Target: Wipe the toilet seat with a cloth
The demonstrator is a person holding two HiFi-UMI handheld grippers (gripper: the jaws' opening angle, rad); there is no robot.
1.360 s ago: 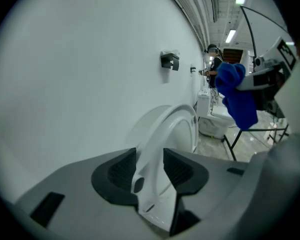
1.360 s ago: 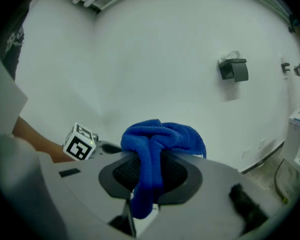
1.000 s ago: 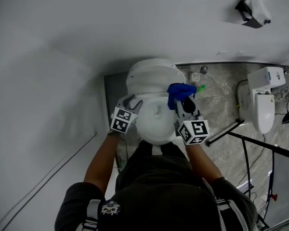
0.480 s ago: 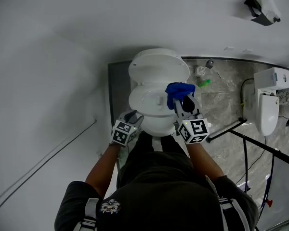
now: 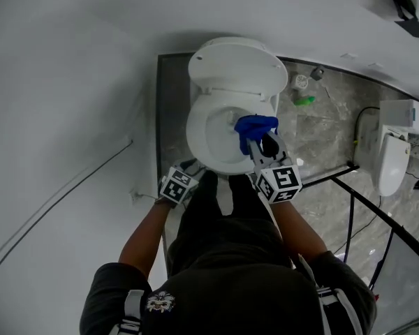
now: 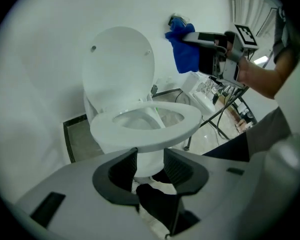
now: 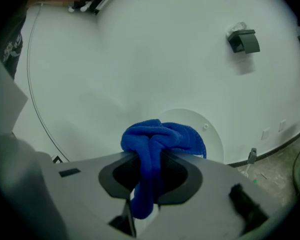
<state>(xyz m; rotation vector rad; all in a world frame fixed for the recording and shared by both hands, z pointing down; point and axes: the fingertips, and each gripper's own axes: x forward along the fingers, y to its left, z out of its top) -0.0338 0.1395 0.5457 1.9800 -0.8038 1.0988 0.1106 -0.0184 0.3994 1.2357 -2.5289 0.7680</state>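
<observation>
A white toilet has its lid (image 5: 237, 67) raised and its seat (image 5: 197, 139) down around the open bowl. My right gripper (image 5: 262, 142) is shut on a blue cloth (image 5: 254, 127), which hangs above the right side of the seat without touching it. In the right gripper view the cloth (image 7: 157, 144) bunches between the jaws. My left gripper (image 5: 190, 165) is open and empty, low at the seat's front left edge. In the left gripper view the seat (image 6: 155, 129) is just beyond its jaws, with the cloth (image 6: 185, 51) hanging up to the right.
White wall lies behind and to the left of the toilet. A toilet-paper holder (image 7: 244, 40) is on the wall. A second white fixture (image 5: 394, 149) and black stand legs (image 5: 353, 201) are on the marble floor at the right. A small green item (image 5: 304, 101) lies on the floor.
My left gripper has drawn back from the toilet's left side to its front edge. The right gripper still holds the cloth, now lower over the bowl. The head view has shifted.
</observation>
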